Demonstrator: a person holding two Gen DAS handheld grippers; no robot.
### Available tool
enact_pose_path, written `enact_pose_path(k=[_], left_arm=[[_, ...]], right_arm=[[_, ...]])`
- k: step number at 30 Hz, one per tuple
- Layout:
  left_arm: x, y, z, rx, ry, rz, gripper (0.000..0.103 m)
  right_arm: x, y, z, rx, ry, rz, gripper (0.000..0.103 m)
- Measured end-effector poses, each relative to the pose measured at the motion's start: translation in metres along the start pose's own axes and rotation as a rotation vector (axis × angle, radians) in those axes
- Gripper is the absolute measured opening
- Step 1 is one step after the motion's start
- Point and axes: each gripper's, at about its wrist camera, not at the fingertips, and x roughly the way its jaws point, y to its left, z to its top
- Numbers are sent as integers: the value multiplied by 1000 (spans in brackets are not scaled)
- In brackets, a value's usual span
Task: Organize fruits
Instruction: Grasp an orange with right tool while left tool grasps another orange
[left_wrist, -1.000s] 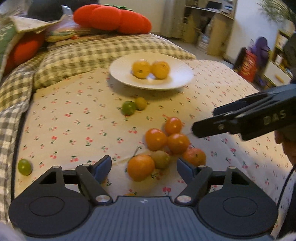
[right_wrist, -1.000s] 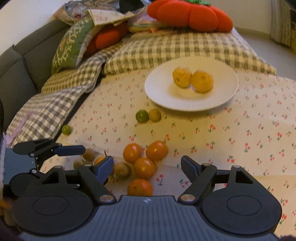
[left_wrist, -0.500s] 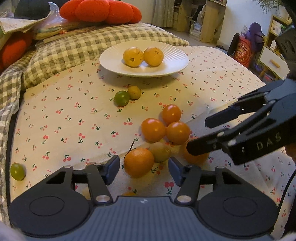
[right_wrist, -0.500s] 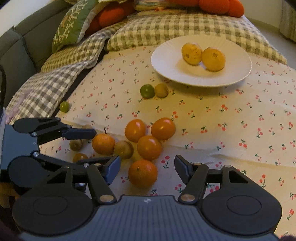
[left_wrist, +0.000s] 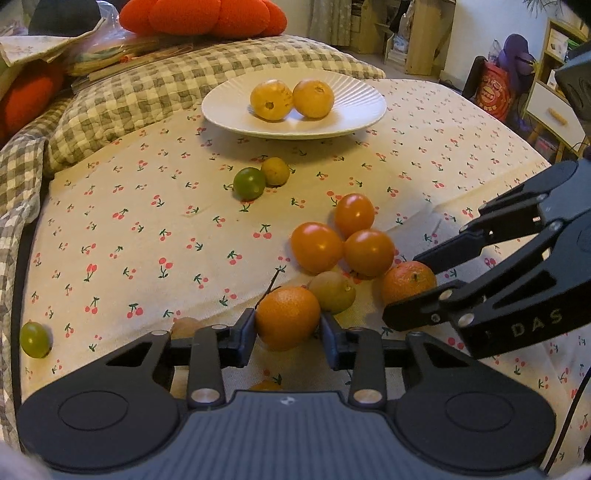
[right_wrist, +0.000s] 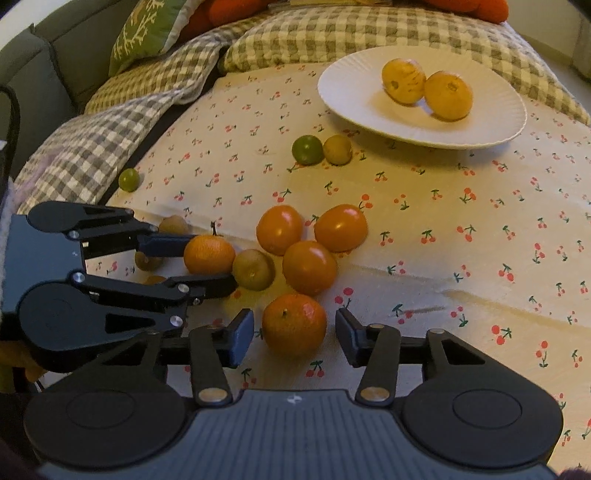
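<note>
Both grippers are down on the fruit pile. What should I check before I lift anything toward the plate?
1. Left gripper on the stemmed mandarin: jaws have just been closing and the pads touch both sides. Ok.
2. Right gripper on the second mandarin: jaws have just been closing, but gaps show beside both pads. Not ok.
3. Neighbours clear: a greenish-brown fruit rests against the stemmed mandarin and may roll. Not ok.
4. Room on the plate: two yellow fruits at its middle, bare rim around them. Ok.
5. Grippers apart from each other. Ok.
</note>
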Motion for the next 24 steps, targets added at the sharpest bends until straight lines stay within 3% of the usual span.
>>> enact_pose_path(k=[3,15,24], left_arm=[[-1,0,-1,-17,-4,5,28],[-21,3,-5,-97,-49,7,27],[-34,13,1,-160,-123,33,27]], right_arm=[[-1,2,0,-12,-7,-12,34],[-13,-1,3,-5,-56,-2,33],[-42,-15,10,53,-163,50,33]])
